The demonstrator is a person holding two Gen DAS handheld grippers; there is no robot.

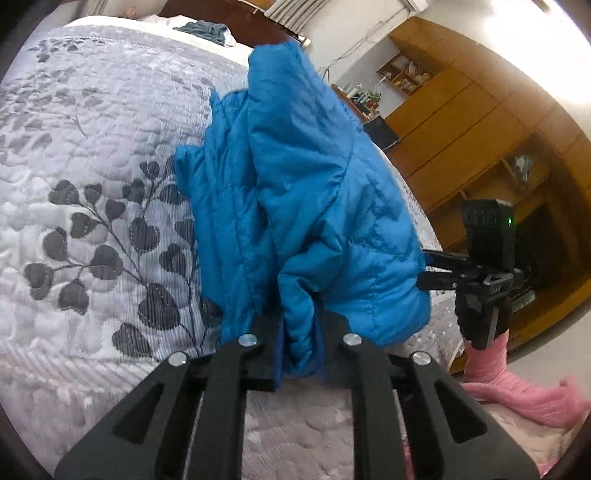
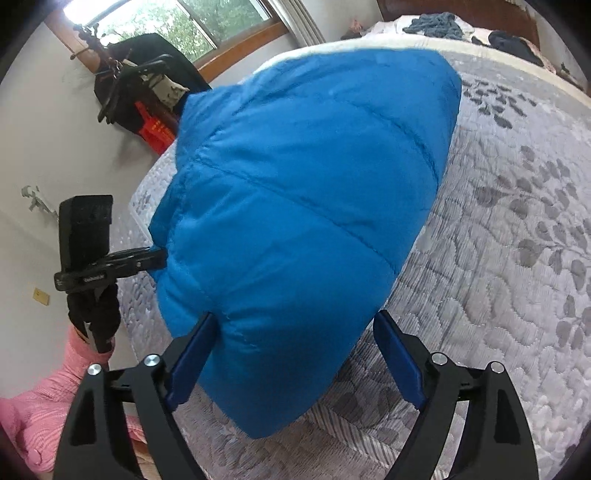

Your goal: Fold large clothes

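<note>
A blue quilted jacket (image 1: 295, 192) hangs bunched above a bed covered with a grey quilt (image 1: 92, 184) printed with dark leafy sprigs; its padded panels sag in loose folds and its lower part trails toward the bedspread. In the left wrist view the left gripper (image 1: 299, 354) has its two fingers drawn close together with a thick fold of the jacket's edge pinched between them, so it is clamped on the cloth. In the same view the right gripper (image 1: 424, 269) reaches in from the side, its fingers meeting the jacket's outer edge. The right wrist view gives a different reading of it: the right gripper's (image 2: 295, 354) blue-padded fingers (image 2: 192, 362) stand wide apart, with the rounded bulk of the jacket (image 2: 303, 206) lying between and ahead of them; the left pad touches the fabric while the other stands clear of it, so it is not squeezing the cloth. From that view the left gripper (image 2: 159, 256) shows at the jacket's far edge, its tips buried in the fabric, held by a hand in a pink sleeve (image 2: 55, 398). Beyond the bed stand wooden cabinets (image 1: 461, 122) on one side and a window (image 2: 177, 22) with a wooden sill on the other, and a blue-grey garment (image 1: 203, 29) lies crumpled near the headboard.
</note>
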